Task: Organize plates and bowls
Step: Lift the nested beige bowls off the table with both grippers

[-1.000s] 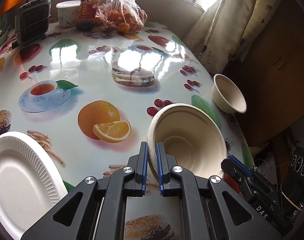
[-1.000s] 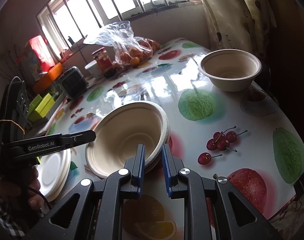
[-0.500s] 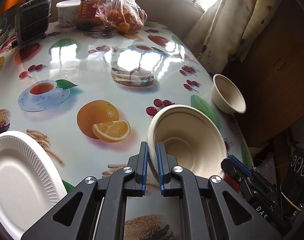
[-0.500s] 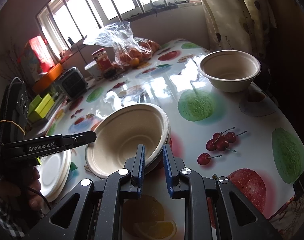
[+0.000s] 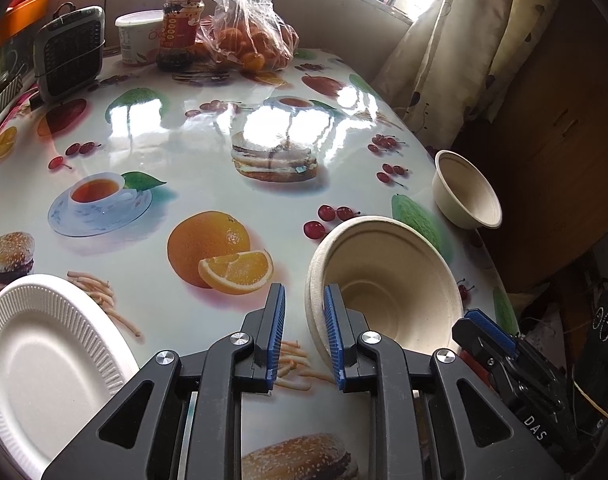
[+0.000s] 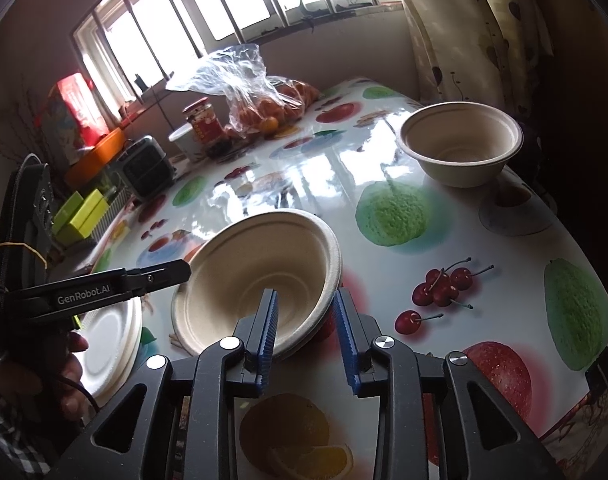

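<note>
Two beige paper bowls nested as one stack (image 5: 384, 280) sit on the fruit-print tablecloth (image 5: 207, 152). My left gripper (image 5: 304, 300) straddles the stack's near-left rim, its jaws opening, with a gap showing beside the rim. My right gripper (image 6: 305, 296) straddles the opposite rim of the same stack (image 6: 255, 272), jaws also opening and pads off the rim. A single beige bowl (image 6: 460, 148) stands near the table's far right edge, also in the left wrist view as the single bowl (image 5: 466, 200). White foam plates (image 5: 35, 360) lie at the near left.
At the back stand a plastic bag of oranges (image 5: 247, 40), a red-labelled jar (image 5: 181, 28), a white tub (image 5: 137, 36) and a small grey fan heater (image 5: 69, 52). The table edge drops off right beside a curtain (image 5: 456, 60) and wooden cabinet (image 5: 556, 140).
Both grippers' jaws have parted from the rim of the bowl stack they were shut on. The stack rests where it was, tipped slightly less.
</note>
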### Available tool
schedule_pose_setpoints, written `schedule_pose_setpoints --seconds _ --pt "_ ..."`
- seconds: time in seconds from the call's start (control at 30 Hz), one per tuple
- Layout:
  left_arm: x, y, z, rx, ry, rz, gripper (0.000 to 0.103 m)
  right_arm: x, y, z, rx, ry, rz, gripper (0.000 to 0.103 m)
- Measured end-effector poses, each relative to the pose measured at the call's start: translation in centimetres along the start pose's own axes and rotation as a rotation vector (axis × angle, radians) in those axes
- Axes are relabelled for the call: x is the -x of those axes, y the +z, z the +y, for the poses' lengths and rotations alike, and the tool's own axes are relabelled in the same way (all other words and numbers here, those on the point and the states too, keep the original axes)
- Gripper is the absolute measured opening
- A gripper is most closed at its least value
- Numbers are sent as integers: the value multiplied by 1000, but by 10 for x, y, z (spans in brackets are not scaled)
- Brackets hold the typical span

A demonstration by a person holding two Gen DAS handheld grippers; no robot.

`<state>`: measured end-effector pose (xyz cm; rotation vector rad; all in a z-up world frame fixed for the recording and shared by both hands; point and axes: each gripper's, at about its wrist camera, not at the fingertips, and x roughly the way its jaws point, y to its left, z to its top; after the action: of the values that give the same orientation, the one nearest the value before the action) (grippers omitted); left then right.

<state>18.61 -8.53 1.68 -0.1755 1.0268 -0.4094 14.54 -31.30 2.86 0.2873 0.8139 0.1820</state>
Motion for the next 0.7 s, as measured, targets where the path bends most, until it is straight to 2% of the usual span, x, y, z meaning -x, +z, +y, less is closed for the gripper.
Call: schedule_pose_setpoints --seconds 0.17,0.3,0.7 --pt "5 5 -4 -23 17 -25 22 5 7 -1 1 -8 -14 34" --pt "8 10 -10 -43 10 -36 30 7 12 -3 0 -14 -22 39" --pt "3 30 -37 -110 -9 -45 30 15 27 -13 -11 -51 -52 41"
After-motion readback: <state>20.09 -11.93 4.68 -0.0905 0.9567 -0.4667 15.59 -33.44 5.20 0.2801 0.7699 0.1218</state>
